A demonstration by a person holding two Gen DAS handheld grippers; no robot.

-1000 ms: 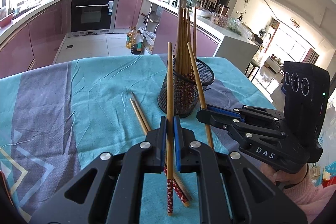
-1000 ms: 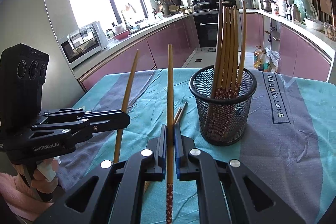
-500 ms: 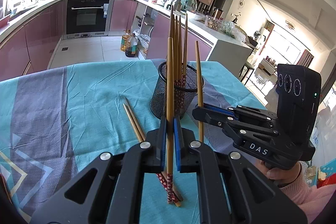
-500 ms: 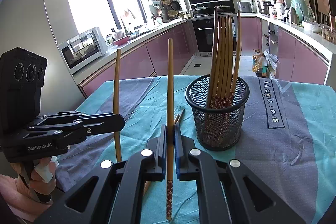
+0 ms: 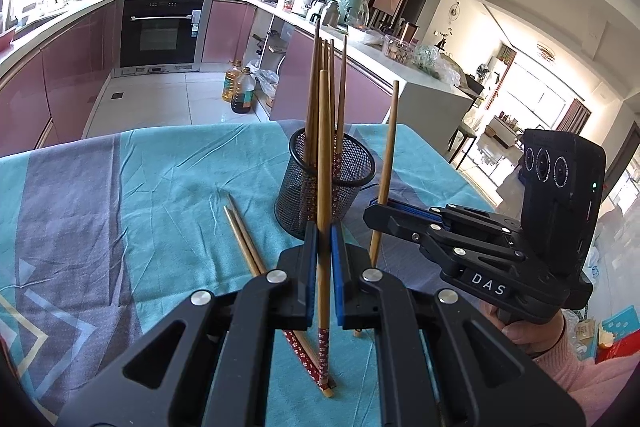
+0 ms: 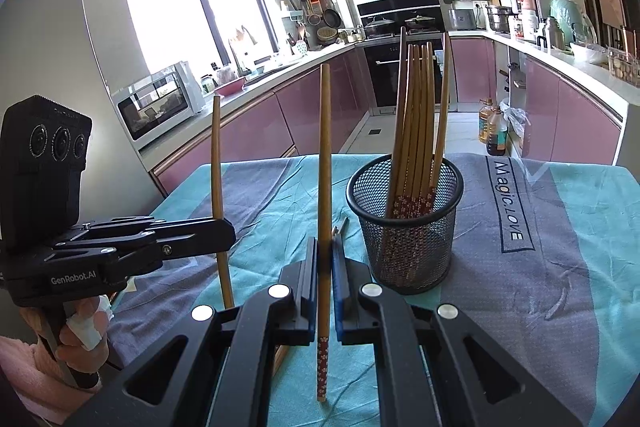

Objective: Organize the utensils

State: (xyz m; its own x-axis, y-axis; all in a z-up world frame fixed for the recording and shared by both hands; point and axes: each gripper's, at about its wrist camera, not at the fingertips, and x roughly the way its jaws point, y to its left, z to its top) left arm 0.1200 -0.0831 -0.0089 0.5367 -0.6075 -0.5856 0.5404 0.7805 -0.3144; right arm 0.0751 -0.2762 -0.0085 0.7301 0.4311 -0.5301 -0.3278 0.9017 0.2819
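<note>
**Chopsticks clamped upright in both grippers, holder ahead**

Grippers are each pinching one chopstick, jaws closed tight on the shaft. In the left wrist view the left gripper [image 5: 324, 251] is holding the left chopstick [image 5: 324, 163] upright, patterned red end hanging below the blue pads. Under it, at 6 o'clock, a loose pair of chopsticks [image 5: 244, 239] is lying on the tablecloth [image 5: 120, 195], running up toward 11 o'clock. At 3 o'clock the right gripper [image 5: 376, 213] is entering from the side, gripping the right chopstick [image 5: 386, 163], which is leaning slightly; a hand [image 5: 528, 327] in a pink sleeve is holding its handle.

In the right wrist view the right gripper [image 6: 325, 263] is clamping its chopstick [image 6: 324, 187] vertical, and the left gripper [image 6: 224, 231] is showing at 9 o'clock with its chopstick [image 6: 218, 187] near upright.

Farther out, toward 12 o'clock in the left view and 1 o'clock in the right, the black mesh holder [image 5: 324, 187] [image 6: 404, 227] is standing on the cloth, several chopsticks [image 6: 416, 131] bunched inside, red ends down. Both held sticks are sitting outside it, short of the rim. Behind, pink kitchen cabinets [image 6: 304, 107] and a built-in oven [image 5: 162, 31] are filling the background.
</note>
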